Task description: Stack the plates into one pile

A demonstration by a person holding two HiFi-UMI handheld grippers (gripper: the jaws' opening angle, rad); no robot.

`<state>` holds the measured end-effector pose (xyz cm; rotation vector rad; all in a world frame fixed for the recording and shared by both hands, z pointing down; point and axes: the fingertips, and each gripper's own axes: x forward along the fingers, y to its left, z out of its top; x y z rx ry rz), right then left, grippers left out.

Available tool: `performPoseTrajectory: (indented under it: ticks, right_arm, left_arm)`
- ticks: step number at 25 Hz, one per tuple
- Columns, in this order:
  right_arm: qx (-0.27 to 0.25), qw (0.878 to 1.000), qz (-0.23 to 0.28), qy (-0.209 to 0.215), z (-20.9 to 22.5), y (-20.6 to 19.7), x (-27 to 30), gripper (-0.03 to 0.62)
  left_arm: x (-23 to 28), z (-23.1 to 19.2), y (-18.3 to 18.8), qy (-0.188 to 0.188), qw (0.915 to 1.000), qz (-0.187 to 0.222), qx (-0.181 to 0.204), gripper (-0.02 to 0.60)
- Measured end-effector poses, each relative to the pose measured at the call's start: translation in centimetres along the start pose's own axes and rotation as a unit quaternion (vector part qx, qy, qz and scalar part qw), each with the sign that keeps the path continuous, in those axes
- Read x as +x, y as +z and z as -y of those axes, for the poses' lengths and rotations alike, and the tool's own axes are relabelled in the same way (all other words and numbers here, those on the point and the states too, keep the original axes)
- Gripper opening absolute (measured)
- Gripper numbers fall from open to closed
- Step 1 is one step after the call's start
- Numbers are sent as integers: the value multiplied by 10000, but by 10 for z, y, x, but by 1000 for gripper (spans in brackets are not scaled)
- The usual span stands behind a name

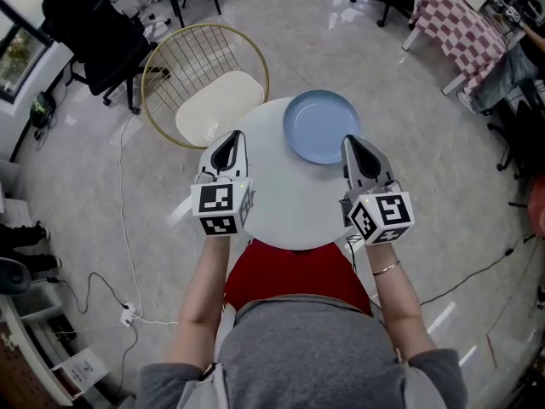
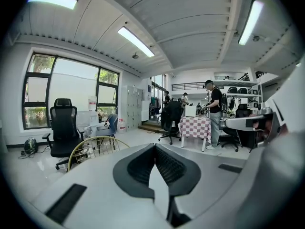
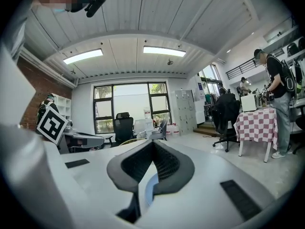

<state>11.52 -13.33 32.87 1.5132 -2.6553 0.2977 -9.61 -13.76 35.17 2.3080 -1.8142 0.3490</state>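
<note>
Plate (image 1: 322, 126), pale blue, lies just off the tip of our right tongs (image 1: 354, 147), at the upper right of the round white desk (image 1: 285, 207). We hold both tongs pressed together and empty. Our left tongs (image 1: 226, 143) hover over the desk's left side. A gold wire chair (image 1: 204, 83) stands at upper left.

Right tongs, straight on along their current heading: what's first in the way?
Probably the blue plate, whose right rim lies under the tips of the shut right tongs. They point nearly level, so they may clear it.
</note>
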Motion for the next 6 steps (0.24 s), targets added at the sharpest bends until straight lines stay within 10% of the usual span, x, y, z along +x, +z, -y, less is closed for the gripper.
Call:
performPoseTrajectory:
  ticks: [6]
  right_arm:
    - [17,10000,43,13,0,-2,-1,28]
  left_arm:
    - [-6,-1,-3,61,10000,55,-4,17]
